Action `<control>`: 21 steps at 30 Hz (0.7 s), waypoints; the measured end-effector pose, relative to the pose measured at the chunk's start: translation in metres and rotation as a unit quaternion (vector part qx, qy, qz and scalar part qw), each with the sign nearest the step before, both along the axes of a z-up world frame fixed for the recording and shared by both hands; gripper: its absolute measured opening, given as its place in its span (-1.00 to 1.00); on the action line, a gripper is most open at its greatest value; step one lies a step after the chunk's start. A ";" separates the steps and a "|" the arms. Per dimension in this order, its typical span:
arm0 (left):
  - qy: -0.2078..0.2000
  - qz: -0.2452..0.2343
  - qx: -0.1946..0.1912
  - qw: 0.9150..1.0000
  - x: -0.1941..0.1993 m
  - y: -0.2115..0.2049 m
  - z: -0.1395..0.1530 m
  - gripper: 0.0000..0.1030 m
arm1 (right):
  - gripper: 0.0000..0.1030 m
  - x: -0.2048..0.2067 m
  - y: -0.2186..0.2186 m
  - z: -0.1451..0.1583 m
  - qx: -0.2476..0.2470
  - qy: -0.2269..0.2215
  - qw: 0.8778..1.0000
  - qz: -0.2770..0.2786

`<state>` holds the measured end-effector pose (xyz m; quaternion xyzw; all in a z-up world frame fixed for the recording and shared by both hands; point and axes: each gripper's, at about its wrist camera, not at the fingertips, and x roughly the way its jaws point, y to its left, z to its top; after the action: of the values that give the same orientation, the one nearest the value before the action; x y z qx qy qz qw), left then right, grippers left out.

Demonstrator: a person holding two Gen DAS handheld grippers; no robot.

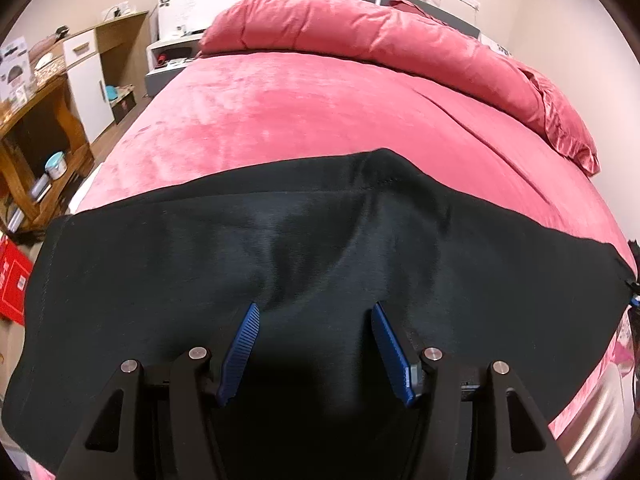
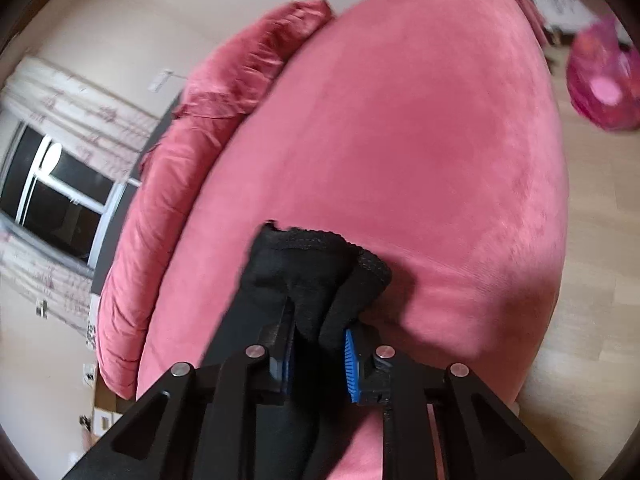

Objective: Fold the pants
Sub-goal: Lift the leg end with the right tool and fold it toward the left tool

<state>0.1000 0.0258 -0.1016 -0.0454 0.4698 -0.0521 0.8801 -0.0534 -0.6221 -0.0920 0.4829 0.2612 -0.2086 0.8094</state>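
The black pants (image 1: 304,248) lie spread across the pink bedspread (image 1: 280,112), a broad dark panel running side to side directly under and ahead of the left gripper (image 1: 316,312). In the right wrist view one end of the same garment (image 2: 312,276), a stitched hem or cuff by the look of it, sits bunched up betw. the blue pads of the right gripper (image 2: 320,344), which has closed on it narrow. The bunch rises ahead of the fingertips, lifted off the bedspread (image 2: 400,140).

The left gripper stands wide, blue pads well apart, nothing betw. them; it hovers over the cloth w/o gripping it — whether the tips touch the fabric I can't tell.

Risks from here, as I judge them:
- Right grip looks like a wad, not a flat edge. It may hold only one layer, or slip out mid-carry, so the fold lands crooked.
- With the left gripper not pinning or holding, a pull from the right could drag the whole panel across the plush bedspread instead of folding it — wrinkles, skewed edges.
- The right wrist view is blurred, so how deep the cloth sits in the pads is unclear.

The rolled pink duvet (image 1: 380,36) beyond is well clear of both grippers.
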 end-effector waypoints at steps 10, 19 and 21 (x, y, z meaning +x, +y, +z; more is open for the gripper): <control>-0.006 0.013 -0.027 1.000 -0.007 0.012 0.002 0.16 | -0.62 0.000 0.067 0.107 -0.096 -0.070 0.991 0.064; -0.010 0.017 -0.068 0.998 -0.017 0.024 0.004 0.16 | -0.62 0.006 0.178 0.184 -0.211 -0.121 0.952 0.185; -0.012 0.016 -0.074 0.997 -0.020 0.025 0.004 0.16 | -0.62 0.009 0.206 0.194 -0.226 -0.135 0.940 0.217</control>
<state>0.0802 0.0508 -0.0972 -0.1176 0.4534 -0.0729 0.8805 -0.0447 -0.4165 0.1023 0.2424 0.1939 -0.0141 0.9505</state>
